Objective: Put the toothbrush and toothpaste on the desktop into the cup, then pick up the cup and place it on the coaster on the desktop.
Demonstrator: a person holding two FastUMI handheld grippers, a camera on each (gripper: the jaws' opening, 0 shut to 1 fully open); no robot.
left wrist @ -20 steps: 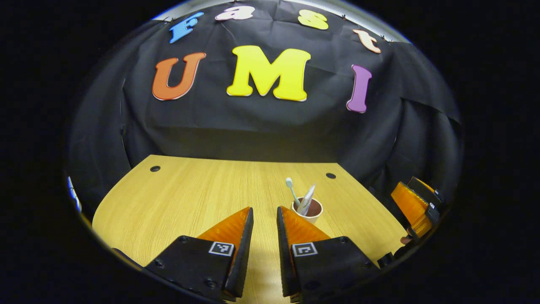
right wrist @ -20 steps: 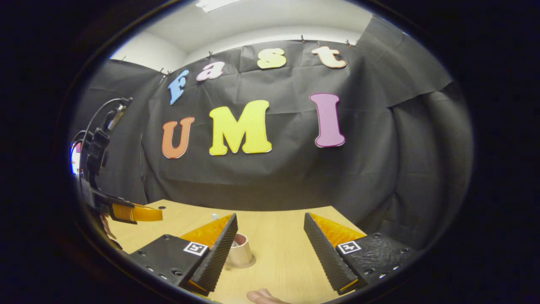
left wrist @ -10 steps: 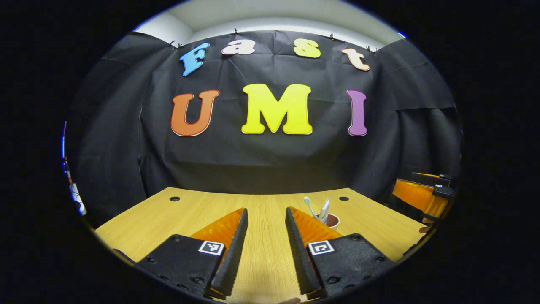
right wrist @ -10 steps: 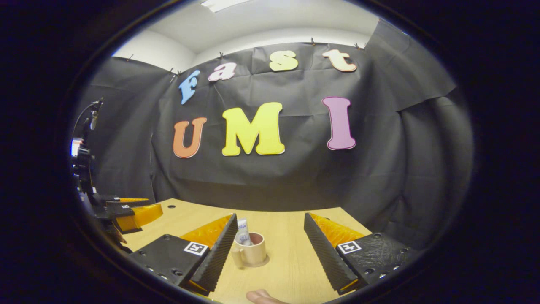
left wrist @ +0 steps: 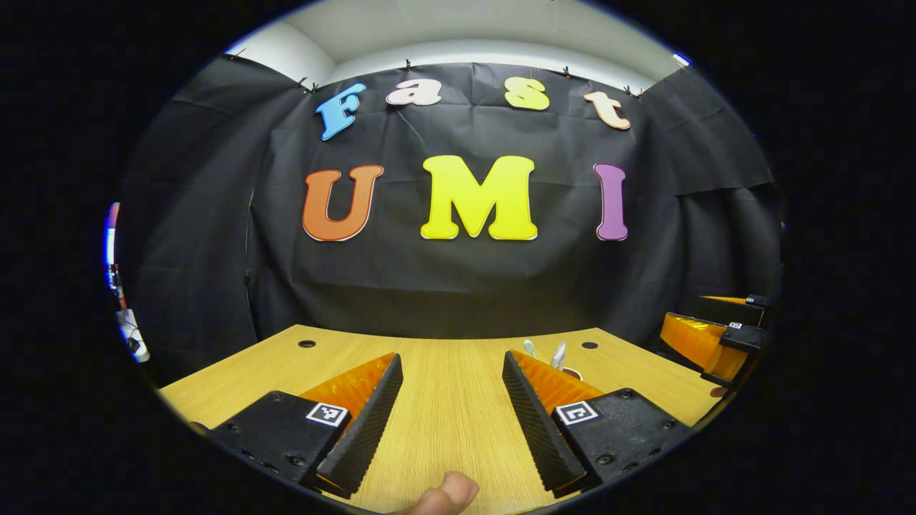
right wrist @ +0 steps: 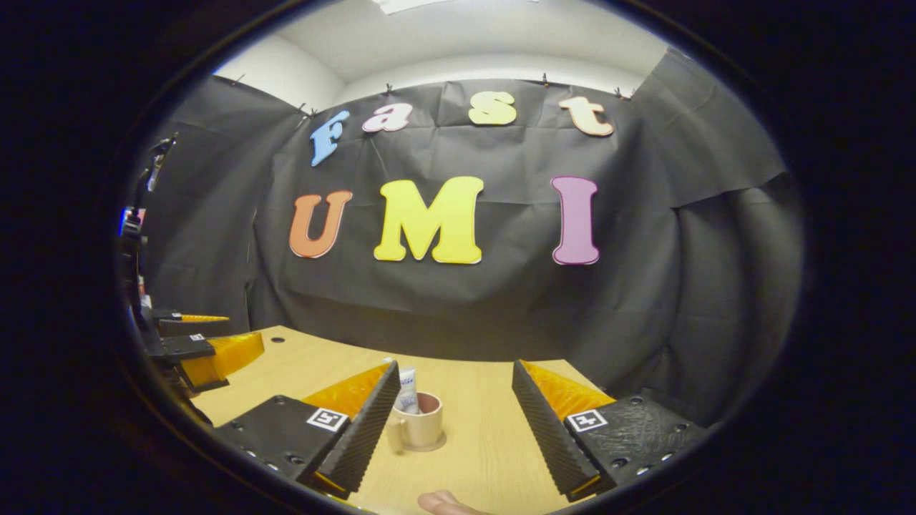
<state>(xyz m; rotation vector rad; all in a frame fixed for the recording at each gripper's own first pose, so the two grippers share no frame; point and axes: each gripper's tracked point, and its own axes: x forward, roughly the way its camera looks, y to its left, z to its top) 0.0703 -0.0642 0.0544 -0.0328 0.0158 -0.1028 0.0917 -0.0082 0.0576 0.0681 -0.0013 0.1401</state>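
A beige cup (right wrist: 418, 428) with a handle stands on a thin round coaster (right wrist: 438, 445) on the wooden desktop (right wrist: 476, 429). The white toothpaste tube (right wrist: 408, 390) sticks up out of it. My right gripper (right wrist: 454, 366) is open, and the cup sits apart from its fingers, close to the left one. In the left gripper view the cup's rim (left wrist: 572, 373) peeks from behind a finger, with the toothbrush head (left wrist: 529, 348) and the toothpaste tip (left wrist: 559, 352) above it. My left gripper (left wrist: 451, 357) is open and holds nothing.
Each gripper shows at the edge of the other's view: the right one (left wrist: 705, 336) far right, the left one (right wrist: 215, 354) far left. The desktop (left wrist: 444, 408) has small round holes (left wrist: 306, 344) near its back edge. A thumb (left wrist: 447, 493) lies at the bottom.
The left gripper's fingers have spread wider and it has drawn back and levelled, so the cup now sits low behind its finger. The right gripper stays open and has shifted slightly; the cup stands still.
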